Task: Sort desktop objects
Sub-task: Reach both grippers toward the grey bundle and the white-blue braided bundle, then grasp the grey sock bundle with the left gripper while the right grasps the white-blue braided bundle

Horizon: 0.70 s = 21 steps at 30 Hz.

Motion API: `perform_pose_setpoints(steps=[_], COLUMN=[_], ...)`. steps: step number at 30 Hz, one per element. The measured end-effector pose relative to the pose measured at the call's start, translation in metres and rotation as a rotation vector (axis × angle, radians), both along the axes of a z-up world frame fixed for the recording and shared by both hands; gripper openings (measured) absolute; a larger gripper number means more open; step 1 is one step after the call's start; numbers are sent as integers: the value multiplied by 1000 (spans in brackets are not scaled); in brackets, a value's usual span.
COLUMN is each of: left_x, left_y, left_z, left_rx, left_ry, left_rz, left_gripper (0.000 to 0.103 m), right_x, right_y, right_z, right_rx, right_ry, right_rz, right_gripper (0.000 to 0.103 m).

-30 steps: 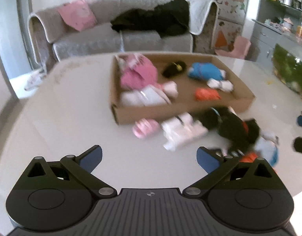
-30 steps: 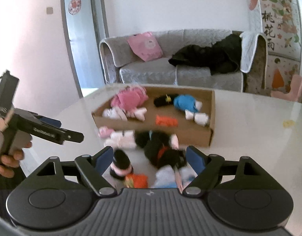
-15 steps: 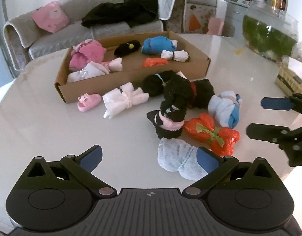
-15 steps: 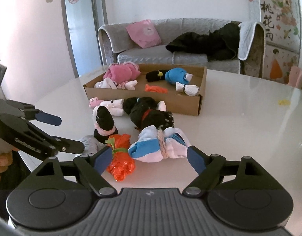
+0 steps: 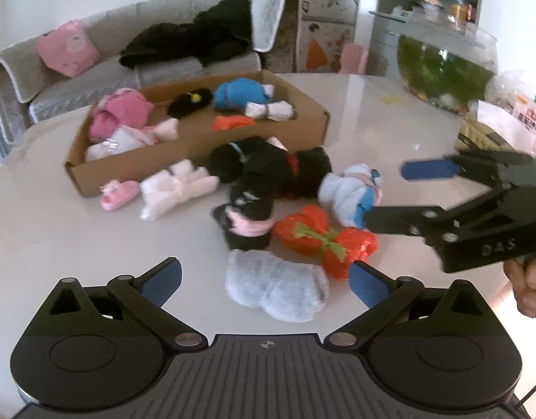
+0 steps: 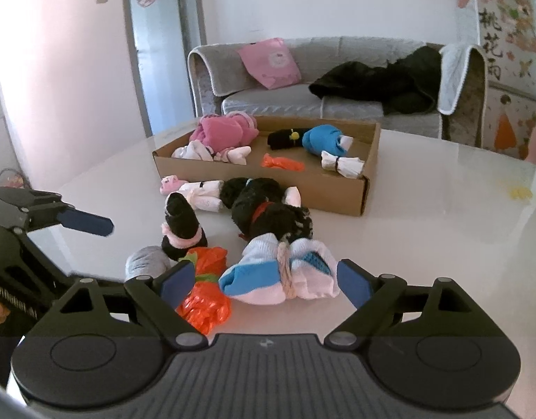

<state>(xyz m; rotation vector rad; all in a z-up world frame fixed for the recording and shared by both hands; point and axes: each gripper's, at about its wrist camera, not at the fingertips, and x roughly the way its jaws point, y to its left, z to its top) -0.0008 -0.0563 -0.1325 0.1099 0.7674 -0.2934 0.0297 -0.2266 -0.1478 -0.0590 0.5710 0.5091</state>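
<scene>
Rolled sock bundles lie on the white table before a cardboard box (image 5: 107, 169) that holds more bundles. My left gripper (image 5: 264, 284) is open, with a grey sock roll (image 5: 276, 288) between its fingers. An orange bundle with a green tie (image 5: 323, 241) and a black-and-pink sock (image 5: 245, 213) lie just beyond. My right gripper (image 6: 266, 281) is open over a blue-and-white bundle (image 6: 281, 276). It also shows in the left wrist view (image 5: 383, 193), open, at the right. A black sock pile (image 6: 268, 209) lies before the box (image 6: 337, 199).
A fish bowl (image 5: 446, 73) and a snack bag (image 5: 512, 122) stand at the table's right side. A white sock bundle (image 5: 177, 188) and a small pink slipper (image 5: 116, 193) lie by the box front. A grey sofa (image 6: 302, 76) stands behind the table.
Both grippers have come closer to the loose sock pile. The grey roll now sits between my left fingers, and the blue-and-white bundle sits between my right fingers.
</scene>
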Motion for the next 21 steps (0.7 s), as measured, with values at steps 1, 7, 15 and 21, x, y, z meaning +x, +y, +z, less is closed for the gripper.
perform_pose_setpoints(steps=[1, 7, 15, 21], left_x=[2, 12, 17, 13], left_y=[-4, -16, -8, -9], left_z=[-4, -24, -35, -36], left_rx=[3, 28, 19, 19], left_ry=[1, 18, 25, 9], left_rz=[-11, -50, -33, -44], left_gripper=[103, 102, 98, 98], right_x=[3, 21, 29, 21], right_y=[0, 4, 8, 7], right_z=[-1, -7, -15, -16], right_rx=[-8, -49, -28, -21], right_ry=[-1, 19, 54, 50], right_rz=[10, 47, 28, -11], right_gripper=[87, 90, 90, 93])
